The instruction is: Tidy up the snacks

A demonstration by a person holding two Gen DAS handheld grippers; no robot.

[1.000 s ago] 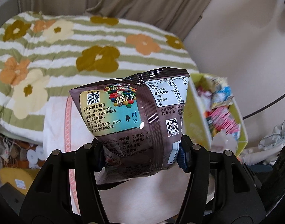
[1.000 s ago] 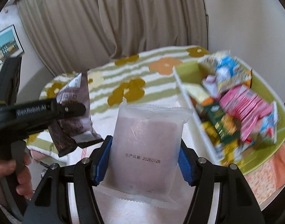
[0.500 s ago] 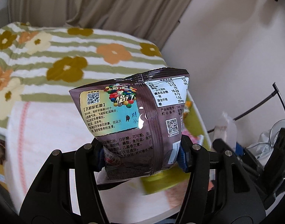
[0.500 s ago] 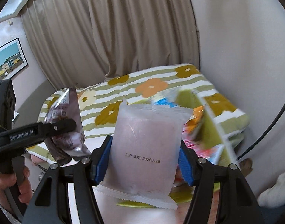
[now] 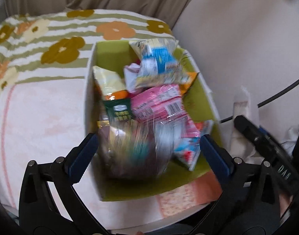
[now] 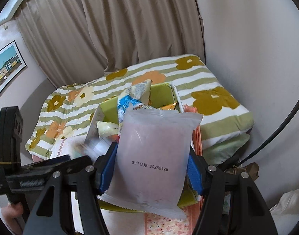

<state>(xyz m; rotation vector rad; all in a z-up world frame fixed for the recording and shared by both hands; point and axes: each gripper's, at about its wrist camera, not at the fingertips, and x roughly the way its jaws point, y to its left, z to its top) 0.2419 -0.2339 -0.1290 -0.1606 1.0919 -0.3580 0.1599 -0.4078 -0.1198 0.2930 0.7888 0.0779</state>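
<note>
My left gripper (image 5: 148, 152) is open over the near end of a green box (image 5: 200, 98) full of snack packets. A blurred brown bag (image 5: 133, 150) is between and below its fingers, falling free into the box. My right gripper (image 6: 151, 172) is shut on a frosted pink-white packet (image 6: 155, 156) printed 20260129, held upright in front of the same box (image 6: 163, 94). The left gripper's body (image 6: 41, 170) shows at the left of the right wrist view.
The box stands on a white and peach cloth (image 5: 41, 117) on a table. Behind it lies a green-striped flowered blanket (image 5: 51, 39). Beige curtains (image 6: 110, 29) and a wall (image 6: 257, 58) are behind. The right gripper's body (image 5: 263, 143) is at the right of the box.
My left gripper swung right to over the box and opened, letting go of the brown bag, which drops into the box. My right gripper moved closer to the box with its packet.
</note>
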